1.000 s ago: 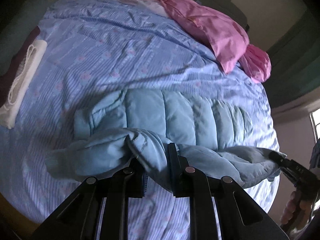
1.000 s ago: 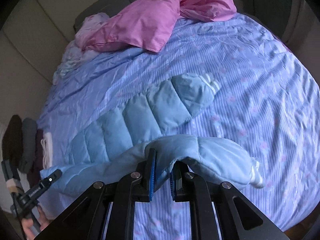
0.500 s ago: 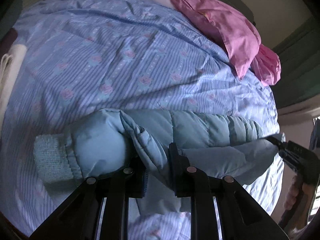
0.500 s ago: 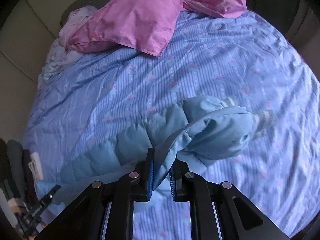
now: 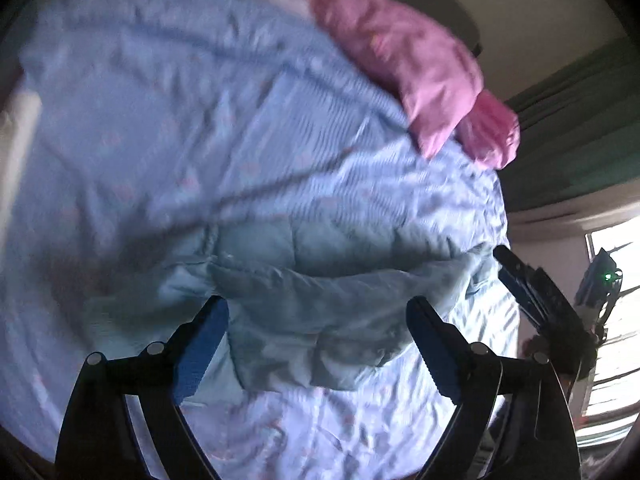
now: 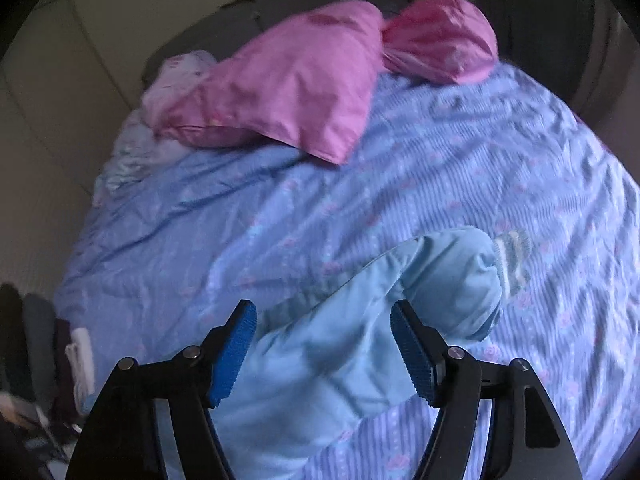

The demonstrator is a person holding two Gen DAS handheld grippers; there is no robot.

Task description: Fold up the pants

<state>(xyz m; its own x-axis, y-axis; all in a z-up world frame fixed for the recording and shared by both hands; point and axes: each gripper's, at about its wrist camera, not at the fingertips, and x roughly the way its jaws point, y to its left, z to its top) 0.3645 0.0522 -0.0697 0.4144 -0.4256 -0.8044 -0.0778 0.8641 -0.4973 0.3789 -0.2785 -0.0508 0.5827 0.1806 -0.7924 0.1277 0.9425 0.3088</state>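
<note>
Pants (image 6: 360,340), pale blue and padded, lie on the bed (image 6: 440,160) in the lower middle of both views, one leg laid over the other, the striped cuff (image 6: 512,256) at the right of the right wrist view. The left gripper (image 5: 316,320) is spread wide with nothing between its blue pads (image 5: 200,352), and hangs just over the folded cloth. The right gripper (image 6: 324,340) is likewise spread, its pads on either side of the upper leg but not pinching it. I judge the lengthwise fold is laid down and a crosswise fold is next. The puffy filling may spring the top leg back or slide it off, since nothing pins it; a pinch that takes only the upper layer would pull the fold apart. The left view is blurred, so edge alignment there cannot be judged. Count: one pair of pants, two grippers, two pink pillows (image 6: 288,80), one bed with a striped floral sheet, one whitish cloth (image 6: 82,356) at the lower left edge of the right view.
</note>
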